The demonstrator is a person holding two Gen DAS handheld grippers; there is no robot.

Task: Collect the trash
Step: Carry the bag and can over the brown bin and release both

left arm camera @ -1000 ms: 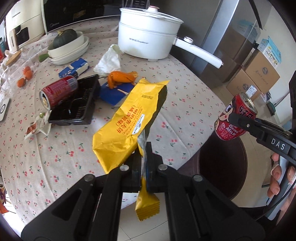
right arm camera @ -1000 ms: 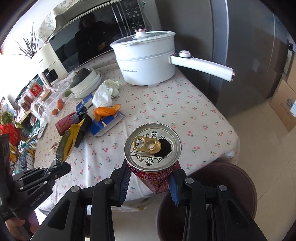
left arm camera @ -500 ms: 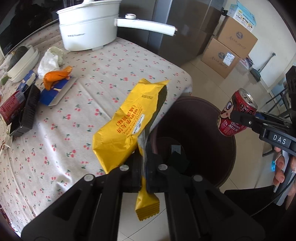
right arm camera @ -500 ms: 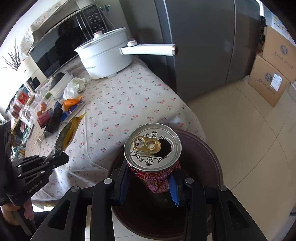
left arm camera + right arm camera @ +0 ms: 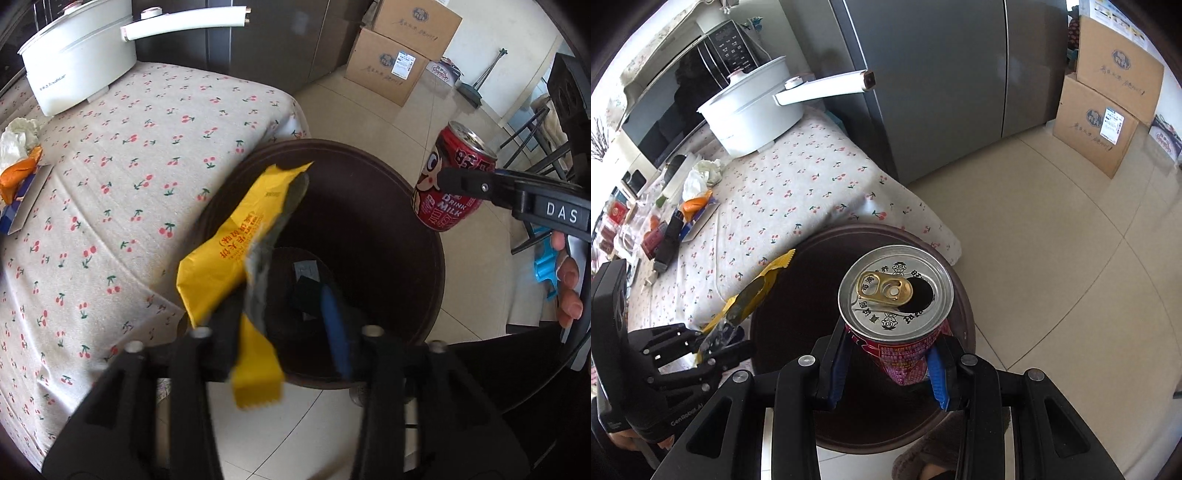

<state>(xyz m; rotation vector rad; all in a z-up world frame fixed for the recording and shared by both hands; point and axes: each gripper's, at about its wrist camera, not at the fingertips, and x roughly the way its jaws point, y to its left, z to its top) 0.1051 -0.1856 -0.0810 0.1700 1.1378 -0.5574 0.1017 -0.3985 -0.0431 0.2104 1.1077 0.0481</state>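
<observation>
The left gripper (image 5: 284,332) is opening: its jaws stand apart, and the yellow wrapper (image 5: 236,251) lies against the left finger only, with a clear gap to the blue-padded right finger (image 5: 334,332). The wrapper tilts up and away from the fingers, its torn top over the near rim of the bin (image 5: 424,295), its serrated bottom edge hanging below the jaws. The bin is dark, round and open, standing on the tiled floor right against the corner of the table (image 5: 110,184); a few scraps lie at its bottom.

The right gripper (image 5: 888,369) is clenched on the red can (image 5: 895,295), one pad on each side of its body. The can is upright with its tab end open, held above the bin's mouth.

Farther back on the cherry-print tablecloth sit a white pot (image 5: 750,114) with a long handle, crumpled tissue (image 5: 701,175) and an orange wrapper (image 5: 696,203). Cardboard boxes (image 5: 1104,107) stand on the floor beyond.
</observation>
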